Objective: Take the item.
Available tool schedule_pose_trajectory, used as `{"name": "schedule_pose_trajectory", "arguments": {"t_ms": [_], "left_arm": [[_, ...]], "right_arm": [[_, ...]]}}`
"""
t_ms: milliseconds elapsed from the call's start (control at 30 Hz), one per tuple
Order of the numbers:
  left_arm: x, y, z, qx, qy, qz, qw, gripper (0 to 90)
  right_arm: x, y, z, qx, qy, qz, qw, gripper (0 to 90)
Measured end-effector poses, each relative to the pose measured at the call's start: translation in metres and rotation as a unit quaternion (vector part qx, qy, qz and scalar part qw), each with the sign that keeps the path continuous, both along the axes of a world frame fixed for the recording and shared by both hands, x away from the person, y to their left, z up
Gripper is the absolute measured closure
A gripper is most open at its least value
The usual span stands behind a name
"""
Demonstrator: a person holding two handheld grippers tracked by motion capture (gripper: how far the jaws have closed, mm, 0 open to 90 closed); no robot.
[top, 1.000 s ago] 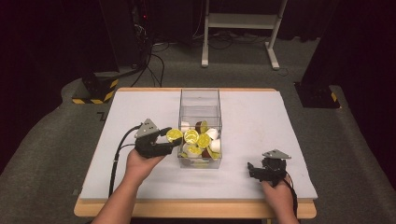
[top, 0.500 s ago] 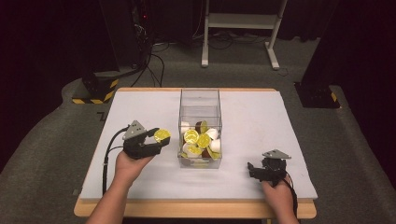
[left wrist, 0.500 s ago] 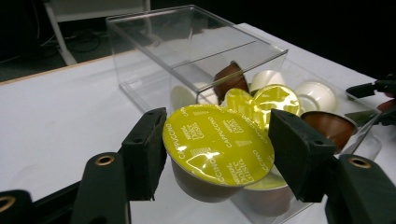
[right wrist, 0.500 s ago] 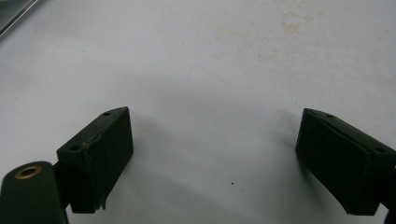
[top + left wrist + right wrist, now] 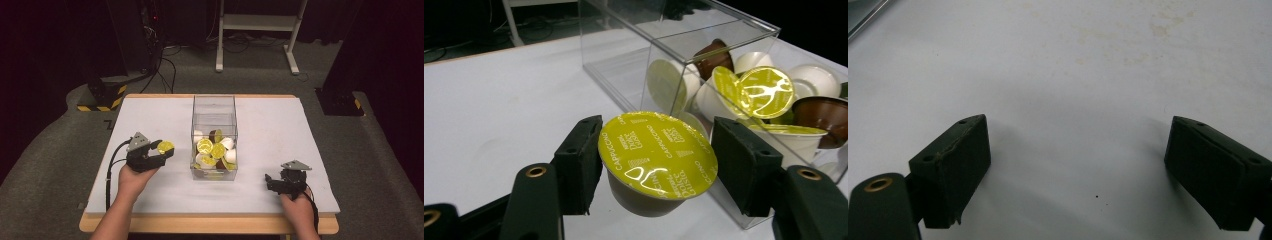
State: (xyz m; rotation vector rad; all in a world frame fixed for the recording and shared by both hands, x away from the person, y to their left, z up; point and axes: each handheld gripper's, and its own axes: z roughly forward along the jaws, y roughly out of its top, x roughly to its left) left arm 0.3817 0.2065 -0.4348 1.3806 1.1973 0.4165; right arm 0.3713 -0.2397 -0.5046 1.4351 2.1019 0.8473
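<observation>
**High view: one capsule out of the box, a heap left inside**

High view first, biggest thing down. I see the table (image 5: 150,120) carrying a clear box (image 5: 214,107) near its middle, running lengthwise from the near edge toward the far edge, its near half piled with capsules (image 5: 215,150). I judge the emptying barely begun: nothing lies on the table surface yet, and one capsule is in my grip.

My left gripper (image 5: 159,154) sits left of the box, toward the near left corner, clenched on a yellow-lidded capsule (image 5: 657,152). In the left gripper view the jaws press its rim from both sides. Its foil lid faces up and tilts slightly toward the camera, so its short axis stands nearly upright, cup body hanging below, clear of the table.

My right gripper (image 5: 274,182) rests by the near right corner, jaws spread wide and holding nothing.
</observation>
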Motion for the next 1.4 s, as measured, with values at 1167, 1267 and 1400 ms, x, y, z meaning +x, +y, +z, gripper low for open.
{"name": "schedule_pose_trajectory", "arguments": {"t_ms": [1167, 1267, 1400], "left_arm": [[0.074, 0.007, -0.033, 0.043, 0.023, 0.076, 0.996, 39.3], [0.077, 0.006, -0.039, 0.048, 0.034, 0.076, 0.9954, 39.3], [0.08, 0.009, -0.047, 0.047, 0.044, 0.078, 0.9949, 39.3]], "right_arm": [[0.0, 0.0, 0.0, 0.0, -0.001, 0.001, 1.0, 11.1], [0.0, 0.0, 0.0, 0.0, 0.0, 0.0, 1.0, 11.2], [0.0, 0.0, 0.0, 0.0, 0.0, -0.001, 1.0, 11.2]]}}
